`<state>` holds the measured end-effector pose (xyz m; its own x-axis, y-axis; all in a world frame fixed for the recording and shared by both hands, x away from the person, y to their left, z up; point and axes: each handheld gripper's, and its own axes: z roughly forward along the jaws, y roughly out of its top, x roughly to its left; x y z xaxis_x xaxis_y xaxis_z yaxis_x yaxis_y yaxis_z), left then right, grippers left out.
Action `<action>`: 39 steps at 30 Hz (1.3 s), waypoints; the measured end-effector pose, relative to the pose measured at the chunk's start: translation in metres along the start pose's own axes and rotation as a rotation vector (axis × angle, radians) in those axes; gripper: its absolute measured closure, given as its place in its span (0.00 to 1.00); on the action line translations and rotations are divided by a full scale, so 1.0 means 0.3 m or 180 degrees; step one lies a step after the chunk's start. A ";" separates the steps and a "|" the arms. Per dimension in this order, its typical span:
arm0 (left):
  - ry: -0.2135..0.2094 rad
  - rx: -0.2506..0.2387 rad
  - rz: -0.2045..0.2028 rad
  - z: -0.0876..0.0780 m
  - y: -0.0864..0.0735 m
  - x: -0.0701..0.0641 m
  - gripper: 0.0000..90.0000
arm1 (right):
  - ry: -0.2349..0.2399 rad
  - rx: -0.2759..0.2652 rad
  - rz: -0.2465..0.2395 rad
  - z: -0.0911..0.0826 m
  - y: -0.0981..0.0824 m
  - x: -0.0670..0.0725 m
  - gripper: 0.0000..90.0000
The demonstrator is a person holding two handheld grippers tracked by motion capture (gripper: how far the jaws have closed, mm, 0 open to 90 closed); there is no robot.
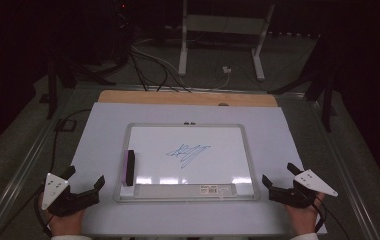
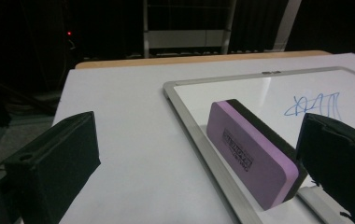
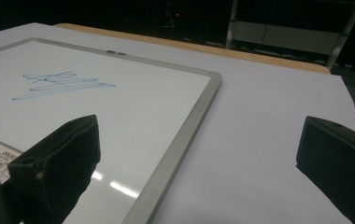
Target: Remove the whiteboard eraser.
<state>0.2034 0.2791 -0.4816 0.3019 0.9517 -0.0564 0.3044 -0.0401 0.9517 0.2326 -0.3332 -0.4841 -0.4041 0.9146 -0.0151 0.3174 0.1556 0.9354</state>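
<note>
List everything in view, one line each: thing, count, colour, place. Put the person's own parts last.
whiteboard: one, white with a silver frame, flat at the middle of the table.
scribble: one, blue, at the middle of the whiteboard.
eraser: one, purple with a black back, on its edge at the whiteboard's left side.
label: one, white with a barcode, on the whiteboard's near tray.
table: one, white top with a wooden far edge.
stand: one, white, on the floor behind the table.
cables: several, black and white, on the floor.
left claw: one, black, open, near left of the whiteboard.
right claw: one, black, open, near right.
hands: two, at the near edge.
</note>
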 end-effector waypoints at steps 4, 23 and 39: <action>0.0039 0.0075 -0.0006 0.002 0.001 -0.003 0.01 | 0.0015 -0.0044 -0.0039 -0.001 0.002 0.007 0.00; -0.0095 0.0235 -0.0029 0.010 0.070 -0.033 0.01 | 0.0034 -0.0064 0.0048 -0.003 0.005 0.005 0.00; -0.0268 0.0352 -0.0146 0.082 0.102 -0.041 0.01 | 0.0001 -0.0008 -0.0022 0.003 0.002 0.008 0.00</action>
<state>0.2313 0.2586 -0.4593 0.3586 0.9246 -0.1287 0.4159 -0.0348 0.9088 0.2328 -0.3305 -0.4838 -0.4066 0.9134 -0.0215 0.3123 0.1611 0.9362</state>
